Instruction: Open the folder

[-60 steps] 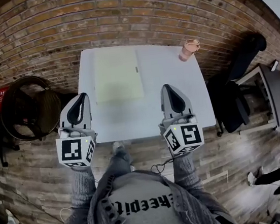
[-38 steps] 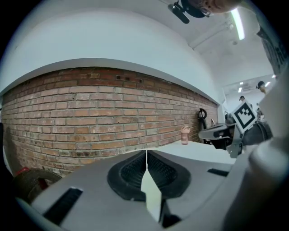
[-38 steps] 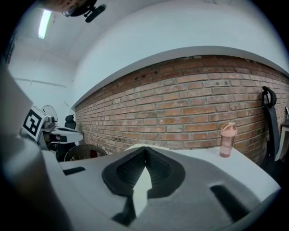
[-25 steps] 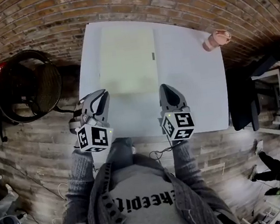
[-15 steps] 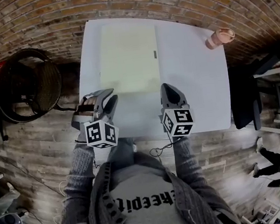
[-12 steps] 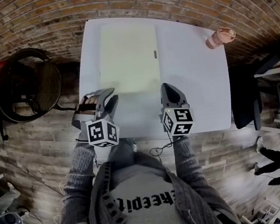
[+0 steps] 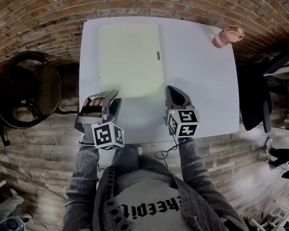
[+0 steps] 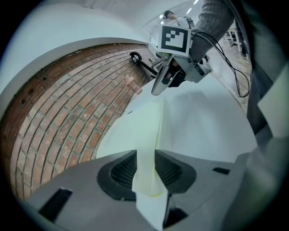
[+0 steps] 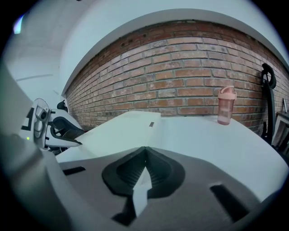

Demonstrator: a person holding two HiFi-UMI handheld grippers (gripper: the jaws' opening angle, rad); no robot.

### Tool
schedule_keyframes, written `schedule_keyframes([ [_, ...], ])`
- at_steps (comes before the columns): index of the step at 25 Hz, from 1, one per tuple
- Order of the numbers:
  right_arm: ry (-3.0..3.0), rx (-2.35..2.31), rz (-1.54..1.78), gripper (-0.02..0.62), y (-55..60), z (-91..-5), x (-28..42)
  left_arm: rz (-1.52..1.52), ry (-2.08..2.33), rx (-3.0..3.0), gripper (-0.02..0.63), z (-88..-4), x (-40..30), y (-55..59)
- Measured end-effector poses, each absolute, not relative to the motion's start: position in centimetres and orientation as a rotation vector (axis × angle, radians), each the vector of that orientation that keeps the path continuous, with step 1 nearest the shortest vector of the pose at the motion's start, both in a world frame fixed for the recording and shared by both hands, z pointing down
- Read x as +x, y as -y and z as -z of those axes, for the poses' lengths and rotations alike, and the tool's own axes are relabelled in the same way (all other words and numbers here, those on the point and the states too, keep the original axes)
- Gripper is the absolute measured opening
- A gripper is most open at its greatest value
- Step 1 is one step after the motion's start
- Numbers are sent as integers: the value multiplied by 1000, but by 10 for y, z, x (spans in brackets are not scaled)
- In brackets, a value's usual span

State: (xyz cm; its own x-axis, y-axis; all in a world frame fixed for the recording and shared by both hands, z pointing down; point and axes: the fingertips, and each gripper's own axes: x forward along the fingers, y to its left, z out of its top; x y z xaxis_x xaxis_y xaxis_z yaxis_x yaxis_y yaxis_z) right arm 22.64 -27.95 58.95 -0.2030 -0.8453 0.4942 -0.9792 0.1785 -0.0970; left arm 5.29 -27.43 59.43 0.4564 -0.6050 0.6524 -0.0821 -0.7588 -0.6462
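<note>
Looking down on a white worktop (image 7: pixel 205 94) pushed up against a brick wall (image 7: pixel 42 20). Picking out the folder (image 7: pixel 129 59) straight away: pale yellow-green, lying flat and closed on the left part of the worktop, from close to the far edge back to about the middle. Small dark mark (image 7: pixel 158 55) on its right edge.

Over to the left gripper (image 7: pixel 112 102), rolled onto its side at the folder's near left corner. And seen along its own camera: clenching its fingers (image 8: pixel 121 170) on a pale yellow strip of the folder, with the slot between them filled from top to bottom. Grasping the folder, then, right at that near edge.

Now to the right gripper (image 7: pixel 173 90): held level over bare worktop, just near of the folder's near right corner, apart from it. Pressing its fingers (image 9: pixel 128 169) together there, with nothing between them.

Side by side at the near edge, both of them, well apart from each other, with a gray knit sleeve (image 7: pixel 81 173) behind each.

Off at the far right corner, upright: a pink bottle (image 7: pixel 227 36), well apart from the folder. Left of the worktop, down on the wooden floor (image 7: pixel 43 147): a round black chair (image 7: pixel 25 88).
</note>
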Motion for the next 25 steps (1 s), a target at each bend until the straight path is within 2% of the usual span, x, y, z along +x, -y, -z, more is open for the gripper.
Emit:
schedule_keyframes([
  [13, 2173, 1667, -625, 3, 286, -599, 219, 1279, -568, -2208, 106, -594, 64, 278],
  [14, 2174, 1660, -625, 3, 286, -599, 219, 1275, -583, -2227, 84, -594, 64, 278],
  [25, 2138, 1656, -602, 3, 289, -601, 226, 1044, -947, -2506, 48, -561, 52, 285],
])
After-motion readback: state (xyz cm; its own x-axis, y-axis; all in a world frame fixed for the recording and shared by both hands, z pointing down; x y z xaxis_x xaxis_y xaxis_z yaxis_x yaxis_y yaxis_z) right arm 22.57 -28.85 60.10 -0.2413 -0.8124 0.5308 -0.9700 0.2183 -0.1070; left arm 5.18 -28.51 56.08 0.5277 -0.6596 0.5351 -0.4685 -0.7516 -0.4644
